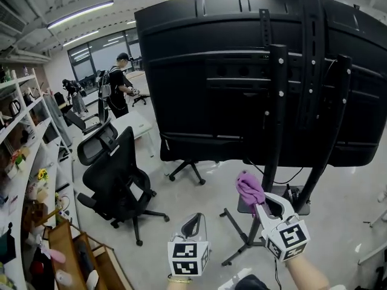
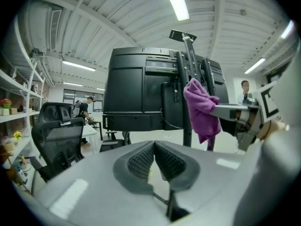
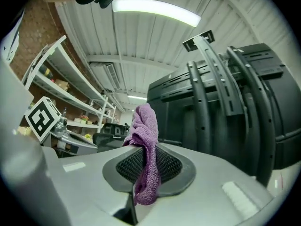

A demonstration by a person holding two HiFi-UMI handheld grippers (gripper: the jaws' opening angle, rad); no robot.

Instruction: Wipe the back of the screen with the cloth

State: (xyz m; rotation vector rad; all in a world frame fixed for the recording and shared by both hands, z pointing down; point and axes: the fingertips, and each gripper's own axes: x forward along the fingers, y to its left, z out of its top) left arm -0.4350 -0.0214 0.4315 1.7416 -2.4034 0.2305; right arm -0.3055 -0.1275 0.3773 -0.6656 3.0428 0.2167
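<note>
Right tool (image 1: pixel 261 203) is up and it has the goods. Its jaws are clamped on a crumpled purple terry cloth (image 1: pixel 249 187), the bunched top standing above the pads and a tail hanging down between them, plain as day in the right gripper view. Left tool (image 1: pixel 193 223) sits low and just to the left, jaws pressed together with nothing between them; a spectator for now, by the look of it.

Ahead and above looms the large black screen (image 1: pixel 230 71), ribbed back panel facing us, carried on a black metal stand (image 1: pixel 276 132) with two uprights and a tall bracket. Where is the cloth in all that? In the head view it sits below the screen's lower edge, near the left upright, and apart from the panel — no contact. A black mesh office chair (image 1: pixel 115 174) stands off to the left on the floor, well clear of the action.

By my read the pick-up is done and the wiping itself has not begun. No cleaned patch shows on that panel, so the whole back is left to cover — the right tool needs to lift and reach in.
</note>
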